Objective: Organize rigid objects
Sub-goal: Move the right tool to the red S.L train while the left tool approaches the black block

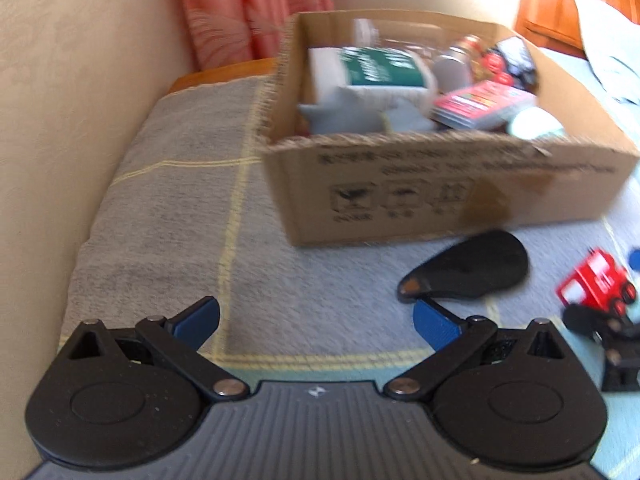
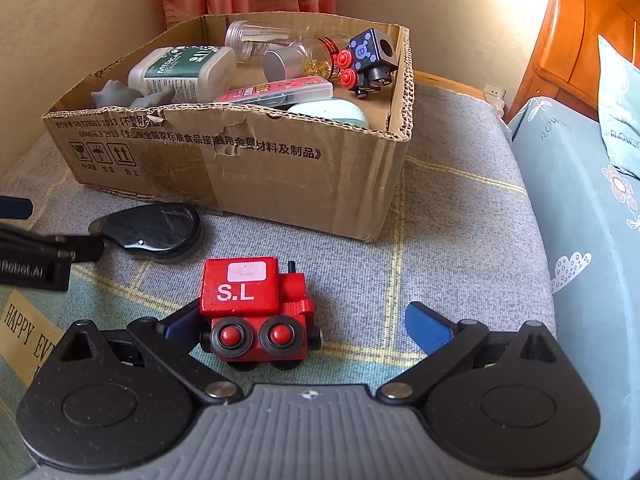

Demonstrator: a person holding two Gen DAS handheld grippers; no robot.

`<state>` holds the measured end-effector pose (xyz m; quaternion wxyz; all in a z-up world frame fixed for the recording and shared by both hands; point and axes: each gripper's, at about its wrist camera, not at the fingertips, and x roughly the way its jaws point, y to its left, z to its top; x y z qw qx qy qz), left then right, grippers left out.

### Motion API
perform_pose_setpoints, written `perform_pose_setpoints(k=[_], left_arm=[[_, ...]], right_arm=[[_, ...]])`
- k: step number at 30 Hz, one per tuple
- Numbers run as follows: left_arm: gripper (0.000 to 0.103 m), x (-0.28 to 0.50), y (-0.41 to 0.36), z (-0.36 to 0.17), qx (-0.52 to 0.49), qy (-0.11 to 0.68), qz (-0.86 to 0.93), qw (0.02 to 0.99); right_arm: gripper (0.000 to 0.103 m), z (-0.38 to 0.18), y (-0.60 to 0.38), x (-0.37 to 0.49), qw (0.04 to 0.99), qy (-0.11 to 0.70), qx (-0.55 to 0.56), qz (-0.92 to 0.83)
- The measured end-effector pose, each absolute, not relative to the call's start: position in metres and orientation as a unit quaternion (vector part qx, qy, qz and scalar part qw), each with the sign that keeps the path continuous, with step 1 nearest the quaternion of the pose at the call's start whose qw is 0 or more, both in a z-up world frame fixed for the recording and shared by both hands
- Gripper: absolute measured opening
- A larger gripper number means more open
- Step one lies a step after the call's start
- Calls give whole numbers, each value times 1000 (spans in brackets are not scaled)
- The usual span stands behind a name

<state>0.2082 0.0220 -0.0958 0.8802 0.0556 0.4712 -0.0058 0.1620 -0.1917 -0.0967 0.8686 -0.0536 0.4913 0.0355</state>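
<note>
a: how far along is the tidying?

b: well on, i'd judge. the cardboard box (image 2: 240,168) on the grey blanket (image 2: 460,216) already holds a green-labelled medical bottle (image 2: 180,66), a clear jar (image 2: 248,40), a dark toy train (image 2: 370,62), a flat red case (image 2: 280,90) and a grey figure (image 2: 116,94).

a: what's left outside?

b: two things that i can see: the red toy train (image 2: 256,308) marked "s.l", and a black oval case (image 2: 156,232) lying just beside the box's front wall.

a: and the grippers?

b: the right gripper (image 2: 304,326) is spread wide, empty, with the red train between its fingers, nearer the left one; whether it touches, i can't tell. the left gripper (image 1: 316,320) is also wide and holds nothing, with the black case (image 1: 468,274) just beyond its right fingertip.

a: so the train looks next?

b: likely, then the case.
</note>
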Motion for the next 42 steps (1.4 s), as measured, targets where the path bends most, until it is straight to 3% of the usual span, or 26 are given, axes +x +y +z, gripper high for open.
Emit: perform_pose_setpoints(k=[13, 26, 42], left_arm=[[102, 200, -4, -94, 13, 492, -80, 867], [103, 212, -42, -98, 38, 464, -79, 881], [102, 204, -10, -102, 57, 441, -120, 888]], right_arm=[[103, -98, -197, 154, 871, 480, -72, 75], [103, -98, -201, 146, 874, 468, -81, 97], [103, -98, -200, 146, 874, 468, -82, 98]])
